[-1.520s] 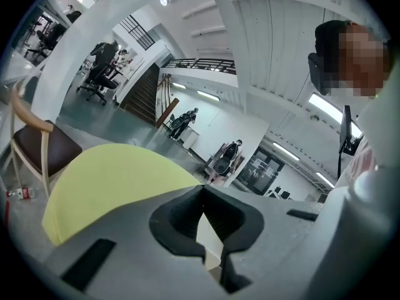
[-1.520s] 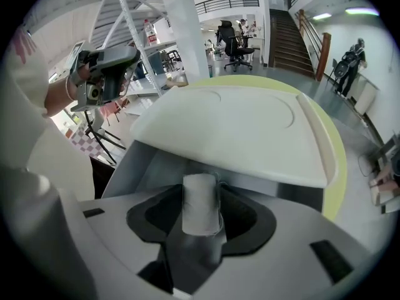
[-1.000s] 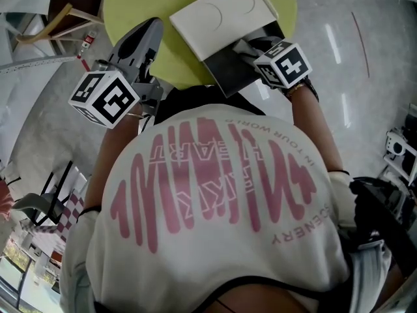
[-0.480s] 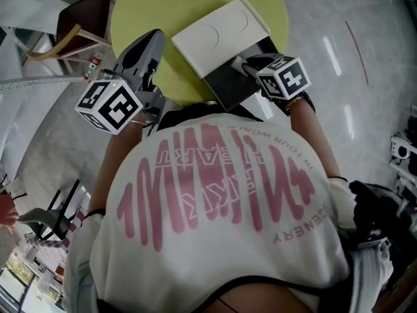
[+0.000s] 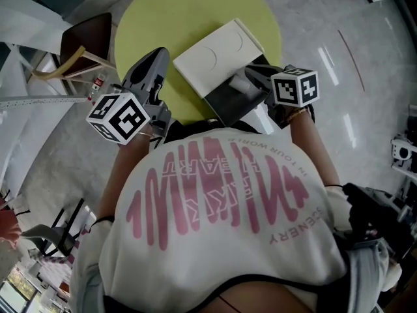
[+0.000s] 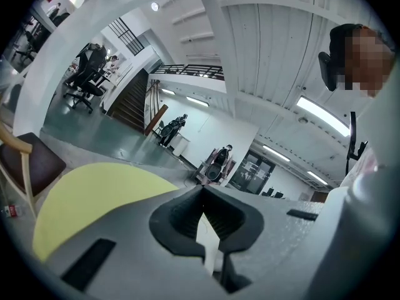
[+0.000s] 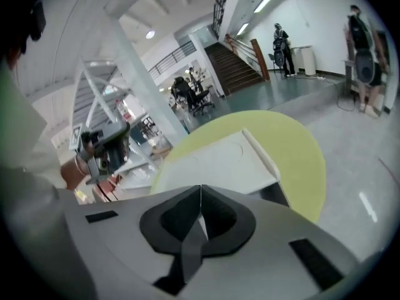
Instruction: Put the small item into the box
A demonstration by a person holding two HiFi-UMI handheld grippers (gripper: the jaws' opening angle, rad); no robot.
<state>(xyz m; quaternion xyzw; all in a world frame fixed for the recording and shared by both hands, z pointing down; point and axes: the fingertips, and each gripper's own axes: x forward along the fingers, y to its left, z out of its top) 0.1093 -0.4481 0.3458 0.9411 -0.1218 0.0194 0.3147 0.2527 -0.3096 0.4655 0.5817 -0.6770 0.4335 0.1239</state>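
A round yellow-green counter [image 5: 189, 12] stood in front of the person, whose white shirt [image 5: 215, 207] with pink lettering filled the near half of the head view. The box [image 5: 218, 52] lay on the near right part of the counter: a flat white lid toward the far side and a dark open tray [image 5: 225, 100] reaching the counter's near edge. The small item could not be made out in any view.

The right hand-held gripper [image 5: 244, 77] hung over the dark tray, tilted downward, its marker cube [image 5: 295, 87] to the right of the box. In its own view its jaws had just been closing and met at the tips [image 7: 200, 189], with nothing seen between them; beyond them lay the white lid [image 7: 219, 161] and the counter [image 7: 294, 142].

The left hand-held gripper [image 5: 158, 54] was held over the near left edge of the counter, left of the box and apart from it, pointing roughly level toward the far side. Its own view showed the tips together [image 6: 201, 191] and nothing gripped, with the counter [image 6: 94, 192] below to the left.

A chair [image 5: 88, 34] with a brown seat stood on the floor to the far left of the counter
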